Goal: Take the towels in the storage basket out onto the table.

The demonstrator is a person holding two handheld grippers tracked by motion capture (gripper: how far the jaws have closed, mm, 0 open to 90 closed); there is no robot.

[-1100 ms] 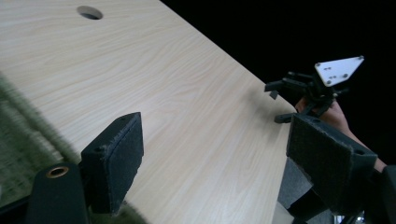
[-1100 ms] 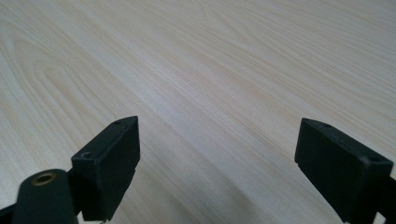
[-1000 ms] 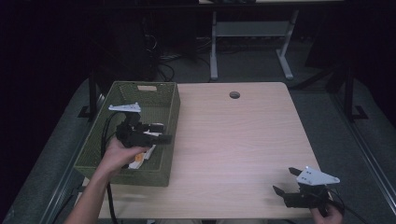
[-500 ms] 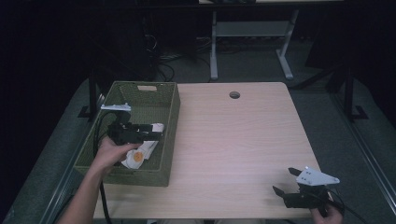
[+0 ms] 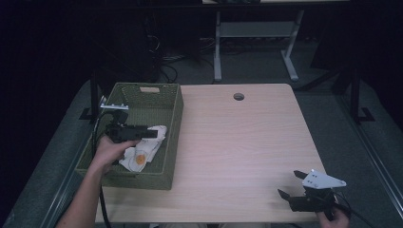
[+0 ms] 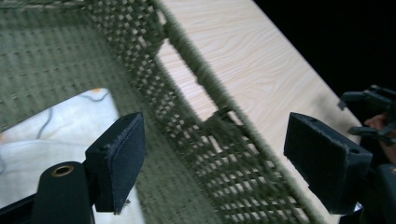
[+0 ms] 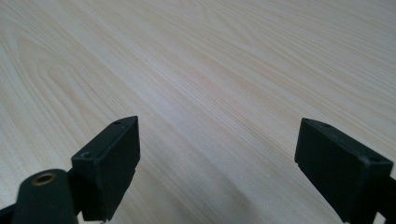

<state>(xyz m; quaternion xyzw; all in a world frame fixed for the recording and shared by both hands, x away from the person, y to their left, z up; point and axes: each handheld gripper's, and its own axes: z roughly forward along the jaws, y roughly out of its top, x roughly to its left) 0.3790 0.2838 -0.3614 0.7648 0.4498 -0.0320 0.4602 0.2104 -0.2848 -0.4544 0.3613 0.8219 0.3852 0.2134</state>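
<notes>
Darkness rings the tabletop [image 5: 237,142]. Left gripper [image 5: 153,134] hangs wide open, empty, over the cloth [image 5: 142,152], already in the basket [image 5: 173,123]. Right gripper [image 5: 291,186] idles open; little seems left.

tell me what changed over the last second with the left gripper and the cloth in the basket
The left gripper drew back toward the basket's left wall and a little toward the person, uncovering the white cloth, which lies free on the basket floor. Its fingers stand open with nothing between them. The right gripper, also open, stayed at the table's near right corner; the basket did not shift.
</notes>
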